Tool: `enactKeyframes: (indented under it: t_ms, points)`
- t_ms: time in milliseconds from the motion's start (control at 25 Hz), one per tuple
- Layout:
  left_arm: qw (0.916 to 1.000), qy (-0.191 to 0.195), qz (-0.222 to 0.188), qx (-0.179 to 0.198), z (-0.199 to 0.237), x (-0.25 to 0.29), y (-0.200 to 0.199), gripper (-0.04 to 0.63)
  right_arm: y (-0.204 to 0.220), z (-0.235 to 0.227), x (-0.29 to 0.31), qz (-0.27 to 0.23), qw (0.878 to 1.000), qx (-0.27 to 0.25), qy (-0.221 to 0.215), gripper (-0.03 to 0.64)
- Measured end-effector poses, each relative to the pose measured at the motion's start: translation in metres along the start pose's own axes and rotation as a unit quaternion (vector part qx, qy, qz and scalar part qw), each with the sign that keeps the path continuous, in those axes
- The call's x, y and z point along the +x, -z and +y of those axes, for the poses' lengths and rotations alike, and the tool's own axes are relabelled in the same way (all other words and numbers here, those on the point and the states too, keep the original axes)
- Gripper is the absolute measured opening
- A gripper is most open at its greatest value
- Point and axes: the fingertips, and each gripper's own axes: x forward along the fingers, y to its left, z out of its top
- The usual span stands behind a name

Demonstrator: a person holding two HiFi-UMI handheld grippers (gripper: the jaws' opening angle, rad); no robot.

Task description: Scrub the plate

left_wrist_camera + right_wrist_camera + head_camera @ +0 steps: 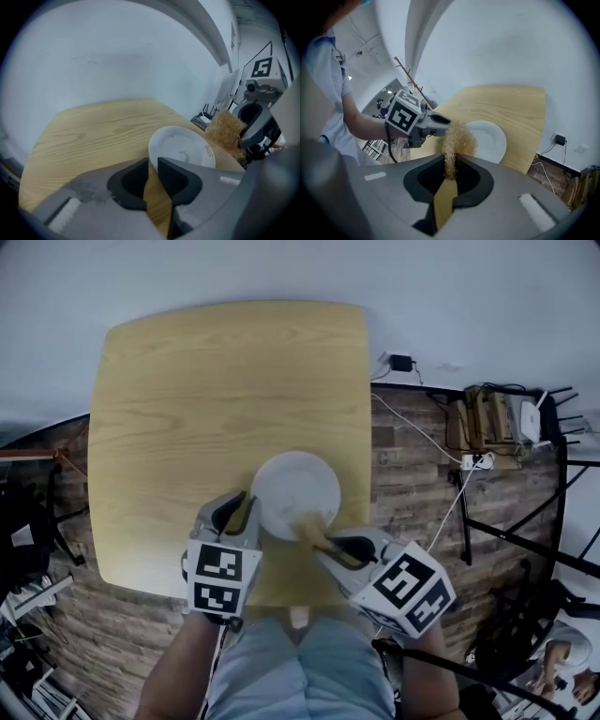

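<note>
Over the near half of the wooden table [187,409], watching the white plate [298,482] lying flat, close to the front edge and right ahead of both grippers. Steadying it from its left side with the left gripper [153,165], with jaws set almost together, leaving only a thin slit and seemingly nipping the plate's rim at the very tips. Holding the right gripper [451,168] at the plate's near right, with jaws clamped tight on a tan fibrous scrubber [458,138]. Poking that scrubber out past the jaw tips, long axis pointing forward and left, toward the plate's centre. Hanging its frayed end at or just over the near rim; touching or not, hard to call. Judging the scrubbing side already the better placed, needing only a short push forward across the bare white face.
</note>
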Motion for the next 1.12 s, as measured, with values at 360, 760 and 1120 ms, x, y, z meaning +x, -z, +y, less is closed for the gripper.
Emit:
enactKeyframes:
  t_ms: [360,760,1120]
  points:
    - [0.9763,-0.035,-0.213,-0.018,0.016,-0.081,-0.092,0.071,-0.060,-0.009,-0.035,-0.143,0.985,-0.008,0.098,0.040]
    - [0.9107,-0.090,-0.403,-0.021,-0.002,-0.221,-0.179,0.021,-0.189,0.056,-0.160,-0.396,0.883,-0.144,0.207,0.040]
    - [0.8869,-0.128,-0.444,0.007,-0.045,-0.271,-0.191,0.021,-0.184,0.085,-0.193,-0.414,0.864,-0.171,0.230,0.038]
